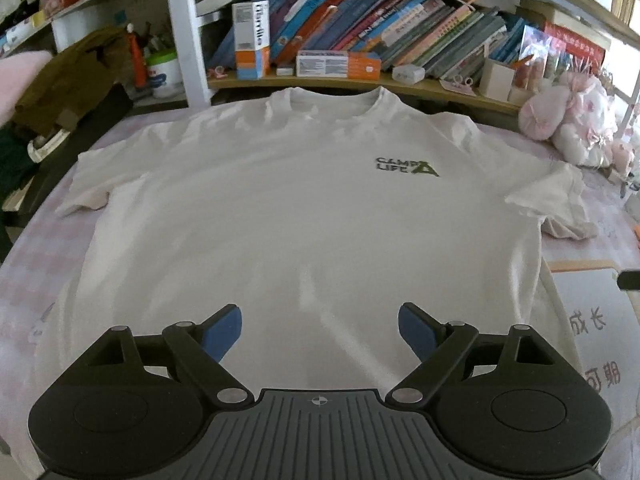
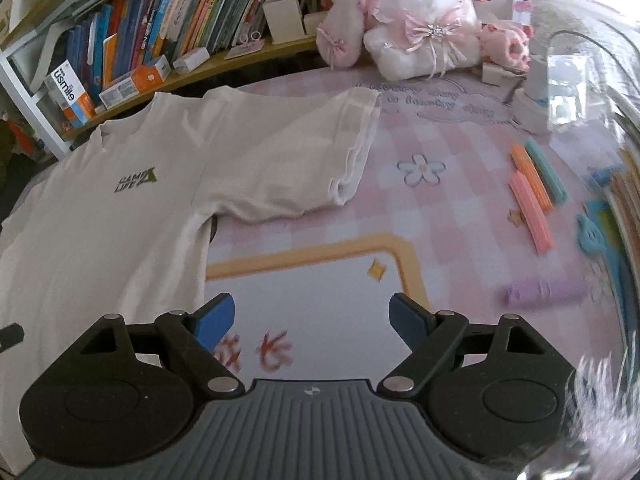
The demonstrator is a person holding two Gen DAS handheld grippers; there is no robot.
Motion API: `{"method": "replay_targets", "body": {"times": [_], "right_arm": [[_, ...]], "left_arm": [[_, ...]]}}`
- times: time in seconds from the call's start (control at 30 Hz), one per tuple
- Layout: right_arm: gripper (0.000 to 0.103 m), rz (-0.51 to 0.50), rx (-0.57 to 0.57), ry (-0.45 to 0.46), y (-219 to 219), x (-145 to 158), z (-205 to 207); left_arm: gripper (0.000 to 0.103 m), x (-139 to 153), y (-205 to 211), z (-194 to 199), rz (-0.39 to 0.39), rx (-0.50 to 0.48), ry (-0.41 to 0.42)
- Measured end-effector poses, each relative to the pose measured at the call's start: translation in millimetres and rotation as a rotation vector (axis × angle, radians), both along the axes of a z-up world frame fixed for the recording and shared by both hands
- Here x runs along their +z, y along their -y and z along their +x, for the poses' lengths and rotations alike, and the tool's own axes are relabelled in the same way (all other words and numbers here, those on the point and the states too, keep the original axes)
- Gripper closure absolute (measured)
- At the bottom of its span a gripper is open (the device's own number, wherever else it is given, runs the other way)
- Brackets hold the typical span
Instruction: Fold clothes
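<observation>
A white T-shirt (image 1: 304, 208) with a dark "CAMP LIFE" logo (image 1: 406, 166) lies flat, front up, on a pink checked mat, collar away from me. My left gripper (image 1: 320, 330) is open and empty above the shirt's lower middle. In the right wrist view the shirt (image 2: 120, 220) fills the left side, its sleeve (image 2: 320, 152) spread toward the middle. My right gripper (image 2: 312, 322) is open and empty over the bare mat, just right of the shirt's side edge.
A bookshelf (image 1: 360, 32) with books and boxes runs along the back. A pink plush toy (image 2: 416, 28) sits at the back right. Coloured sticks (image 2: 532, 196) and a purple roll (image 2: 544, 292) lie on the mat (image 2: 440, 200) at right. Dark clothes (image 1: 68, 88) are piled at left.
</observation>
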State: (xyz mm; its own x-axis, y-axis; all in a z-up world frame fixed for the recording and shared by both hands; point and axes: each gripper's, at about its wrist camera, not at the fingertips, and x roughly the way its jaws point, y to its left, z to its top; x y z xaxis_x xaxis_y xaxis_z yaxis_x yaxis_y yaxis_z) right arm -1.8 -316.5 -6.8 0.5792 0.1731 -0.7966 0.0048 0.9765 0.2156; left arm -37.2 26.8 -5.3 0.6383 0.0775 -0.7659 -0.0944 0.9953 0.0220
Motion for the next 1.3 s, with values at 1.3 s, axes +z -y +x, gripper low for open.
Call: {"method": "replay_targets", "body": {"times": [1.3], "right_arm": [[0.048, 0.268, 0.013, -0.039, 64, -33, 116]], "left_arm": [[0.015, -45, 28, 31, -0.034, 0.069, -0.080]]}}
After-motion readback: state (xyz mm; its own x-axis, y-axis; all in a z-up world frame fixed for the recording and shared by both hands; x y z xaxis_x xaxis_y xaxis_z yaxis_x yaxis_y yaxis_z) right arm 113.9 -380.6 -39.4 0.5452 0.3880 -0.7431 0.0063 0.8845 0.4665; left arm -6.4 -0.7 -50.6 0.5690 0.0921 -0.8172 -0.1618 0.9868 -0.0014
